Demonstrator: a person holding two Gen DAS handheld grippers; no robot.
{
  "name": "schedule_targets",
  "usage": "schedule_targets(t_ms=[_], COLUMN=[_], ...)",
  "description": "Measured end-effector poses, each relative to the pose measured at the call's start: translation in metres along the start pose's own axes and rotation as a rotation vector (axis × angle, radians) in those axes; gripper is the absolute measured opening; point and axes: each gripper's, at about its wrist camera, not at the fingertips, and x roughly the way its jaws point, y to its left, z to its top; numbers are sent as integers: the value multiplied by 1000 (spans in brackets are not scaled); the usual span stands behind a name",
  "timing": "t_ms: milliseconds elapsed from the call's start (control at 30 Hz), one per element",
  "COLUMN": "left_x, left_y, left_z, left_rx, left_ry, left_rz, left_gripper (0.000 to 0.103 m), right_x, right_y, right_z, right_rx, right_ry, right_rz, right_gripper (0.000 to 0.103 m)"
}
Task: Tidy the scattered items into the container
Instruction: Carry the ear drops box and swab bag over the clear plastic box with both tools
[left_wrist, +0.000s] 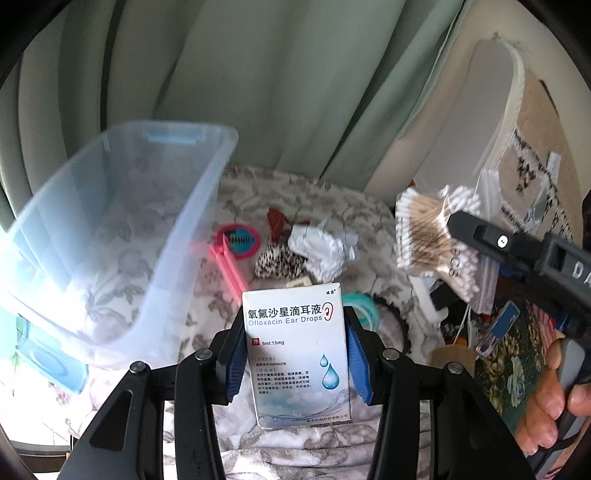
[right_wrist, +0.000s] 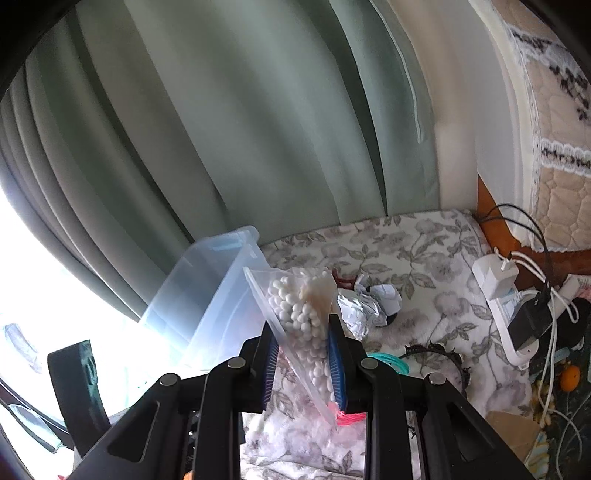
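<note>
My left gripper (left_wrist: 295, 354) is shut on a white ear drops box (left_wrist: 297, 354), held upright above the floral blanket. A clear plastic container (left_wrist: 110, 236) stands to its left, with nothing visible inside. My right gripper (right_wrist: 301, 354) is shut on a clear bag of cotton swabs (right_wrist: 301, 317); in the left wrist view that bag (left_wrist: 436, 232) hangs at the right from the right gripper (left_wrist: 461, 225), held by a person's hand (left_wrist: 554, 402). The container (right_wrist: 218, 295) lies left of the bag in the right wrist view.
On the blanket lie crumpled foil (left_wrist: 325, 251), a pink comb and mirror (left_wrist: 236, 243), a speckled item (left_wrist: 277, 264), a teal ring (left_wrist: 364, 304) and a dark headband (right_wrist: 439, 354). A power strip with cables (right_wrist: 517, 295) sits at the right. Green curtains hang behind.
</note>
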Motion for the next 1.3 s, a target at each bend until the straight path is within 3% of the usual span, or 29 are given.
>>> schedule_targets(t_ms=[267, 567, 1300], left_x=[-38, -67, -83], left_y=[15, 54, 149], left_z=[13, 20, 34], left_rx=[-26, -100, -250], left_ry=[-102, -185, -259], left_rz=[-5, 41, 146], left_gripper=[49, 49, 49], right_x=[-14, -16, 39], right_y=[24, 62, 147], right_z=[4, 7, 11], right_rx=[-31, -87, -230], right_ry=[-33, -49, 27], right_rz=[27, 66, 166], right_gripper=[27, 27, 27])
